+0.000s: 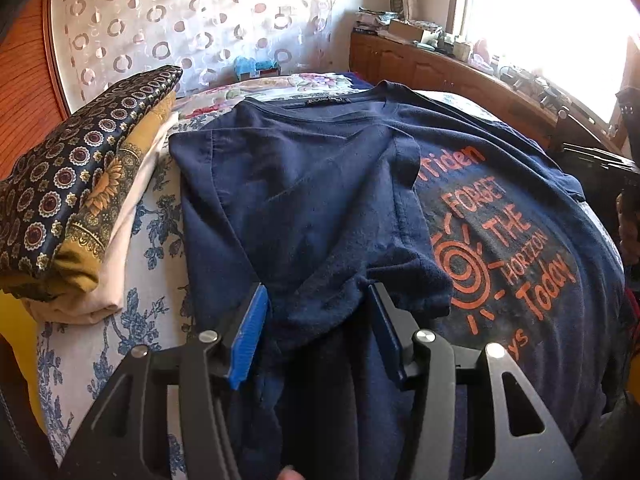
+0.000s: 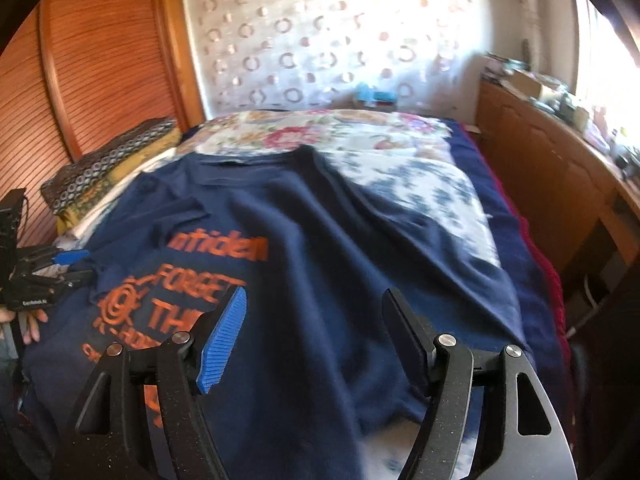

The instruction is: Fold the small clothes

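A navy T-shirt [image 1: 320, 184] with an orange print lies flat on the bed, collar at the far end. Its left side and sleeve are folded in over the middle. My left gripper [image 1: 317, 292] stands open at the near end of that fold, and the bunched sleeve cloth lies loosely between its blue pads [image 1: 250, 332]. In the right wrist view the same T-shirt [image 2: 320, 240] spreads out under my right gripper [image 2: 315, 294], which is wide open above the plain right half with nothing pinched. The left gripper [image 2: 82, 266] shows at the far left, held by a hand [image 2: 32, 320].
A stack of folded clothes [image 1: 80, 200] topped by a patterned dark cloth sits at the bed's left edge. A floral sheet [image 2: 400, 168] covers the bed. A wooden cabinet [image 2: 540, 168] with clutter runs along the right, under a bright window. A slatted wooden door [image 2: 100, 60] stands left.
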### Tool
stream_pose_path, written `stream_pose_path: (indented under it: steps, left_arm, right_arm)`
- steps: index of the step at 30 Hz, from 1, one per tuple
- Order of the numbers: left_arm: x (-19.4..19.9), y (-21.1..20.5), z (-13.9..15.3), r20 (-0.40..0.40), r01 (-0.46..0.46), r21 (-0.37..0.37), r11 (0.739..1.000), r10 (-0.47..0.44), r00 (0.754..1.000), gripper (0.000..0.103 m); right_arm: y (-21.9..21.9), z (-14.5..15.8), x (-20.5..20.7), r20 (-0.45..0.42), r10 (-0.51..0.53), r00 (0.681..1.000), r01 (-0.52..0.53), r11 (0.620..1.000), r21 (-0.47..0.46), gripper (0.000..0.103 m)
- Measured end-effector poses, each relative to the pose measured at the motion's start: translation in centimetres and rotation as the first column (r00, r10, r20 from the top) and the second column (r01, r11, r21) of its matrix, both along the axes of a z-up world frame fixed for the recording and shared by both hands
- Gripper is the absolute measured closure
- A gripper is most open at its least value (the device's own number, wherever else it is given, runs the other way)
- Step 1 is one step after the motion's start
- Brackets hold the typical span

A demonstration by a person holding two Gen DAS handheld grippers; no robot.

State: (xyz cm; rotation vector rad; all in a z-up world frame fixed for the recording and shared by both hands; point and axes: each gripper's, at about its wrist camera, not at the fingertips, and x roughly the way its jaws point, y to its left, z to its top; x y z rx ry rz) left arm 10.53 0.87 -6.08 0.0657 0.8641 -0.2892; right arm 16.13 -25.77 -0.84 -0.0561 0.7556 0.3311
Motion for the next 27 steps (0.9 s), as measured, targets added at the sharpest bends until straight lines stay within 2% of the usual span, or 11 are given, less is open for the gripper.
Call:
stream_pose_path:
  steps: [6,14,22,27]
  left_arm:
    - [0.1,0.1,-0.1,-0.001,0.003,-0.011,1.000,-0.003,1.000,0.050]
    - [0.0,-0.3,-0.2,0.001,0.010,0.012,1.000,-0.010,1.000,0.047]
    - [0.0,-0.3,-0.2,0.001,0.010,0.011,1.000,-0.010,1.000,0.046]
    - [0.0,-0.3,-0.2,0.001,0.012,0.010,1.000,-0.012,1.000,0.045]
  right_arm:
    - [-5.5,-0.2,-1.2,-0.001,-0.107,0.994,0.107,0.994,0.004,0.031]
    - [-11.8,-1.7,-2.3,-0.043,-0.237,0.971,0.237,0.971,-0.003,0.031]
    - [-13.6,-3.0,-1.8,-0.101,-0.261,0.960,0.264,0.964,0.023,0.031]
    - [-14.1,-4.2,-0.7,-0.166,-0.253,0.953,0.268,0.960,0.077,0.031]
